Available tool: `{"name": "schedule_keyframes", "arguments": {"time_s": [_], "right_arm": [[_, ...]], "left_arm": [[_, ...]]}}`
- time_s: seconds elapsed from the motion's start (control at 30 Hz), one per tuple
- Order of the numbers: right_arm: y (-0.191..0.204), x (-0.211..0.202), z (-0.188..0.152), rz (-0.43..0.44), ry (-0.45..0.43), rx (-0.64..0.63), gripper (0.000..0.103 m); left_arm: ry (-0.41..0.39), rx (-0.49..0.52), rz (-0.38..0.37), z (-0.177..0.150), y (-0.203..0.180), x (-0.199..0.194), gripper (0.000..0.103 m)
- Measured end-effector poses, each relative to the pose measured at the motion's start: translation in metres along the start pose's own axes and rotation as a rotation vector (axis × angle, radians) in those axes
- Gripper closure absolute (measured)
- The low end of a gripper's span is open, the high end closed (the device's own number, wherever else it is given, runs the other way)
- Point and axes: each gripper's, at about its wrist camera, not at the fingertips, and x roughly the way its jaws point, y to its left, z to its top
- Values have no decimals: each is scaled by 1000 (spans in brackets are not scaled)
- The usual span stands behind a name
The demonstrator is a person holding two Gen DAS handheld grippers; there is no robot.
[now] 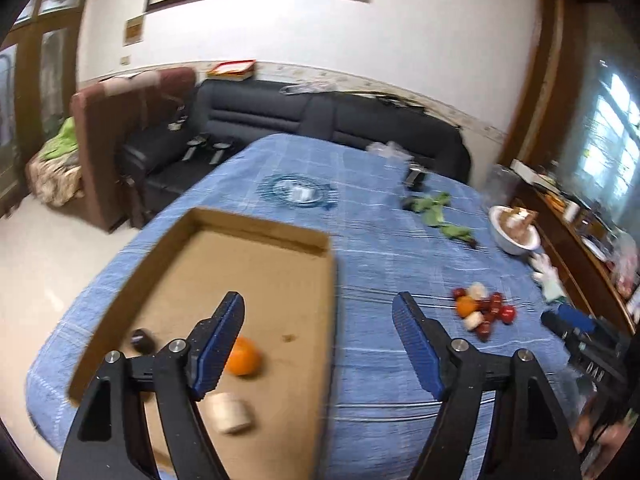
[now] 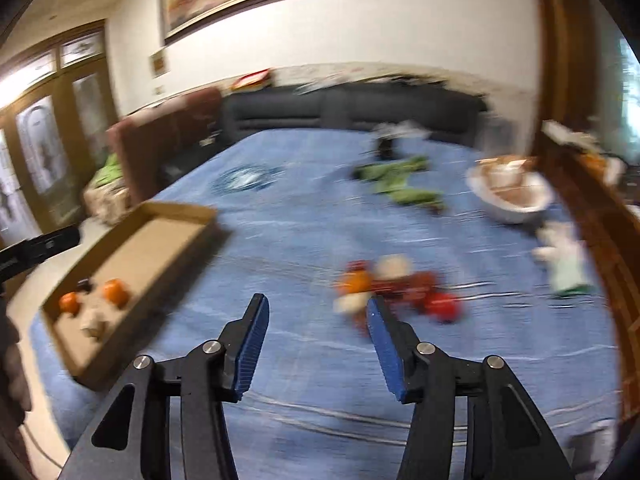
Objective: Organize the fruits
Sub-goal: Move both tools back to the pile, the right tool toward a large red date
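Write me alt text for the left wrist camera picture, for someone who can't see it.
An open left gripper hangs over a blue tablecloth, with nothing between its fingers. Below it to the left, a cardboard tray holds an orange and a pale fruit. A small pile of fruit lies on the cloth to the right.

Right view blurs the fruit pile (image 2: 394, 290) beyond telling; left tool (image 1: 318, 322) hides part of an orange (image 1: 244, 356).
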Motion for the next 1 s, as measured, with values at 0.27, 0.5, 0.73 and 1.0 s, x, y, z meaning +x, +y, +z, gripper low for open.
{"name": "schedule_keyframes", "arguments": {"time_s": [0.27, 0.5, 0.73, 1.0], "right_arm": [[-97, 30, -10, -47, 138, 216, 36], [-112, 67, -11, 31, 148, 318, 39], [-125, 96, -7, 21, 126, 397, 56], [-123, 126, -9, 48, 166, 400, 56]], "left_arm": [[74, 81, -132, -10, -65, 41, 27], [210, 144, -191, -29, -106, 92, 27], [276, 140, -225, -33, -125, 132, 27], [242, 87, -142, -21, -100, 135, 27]]}}
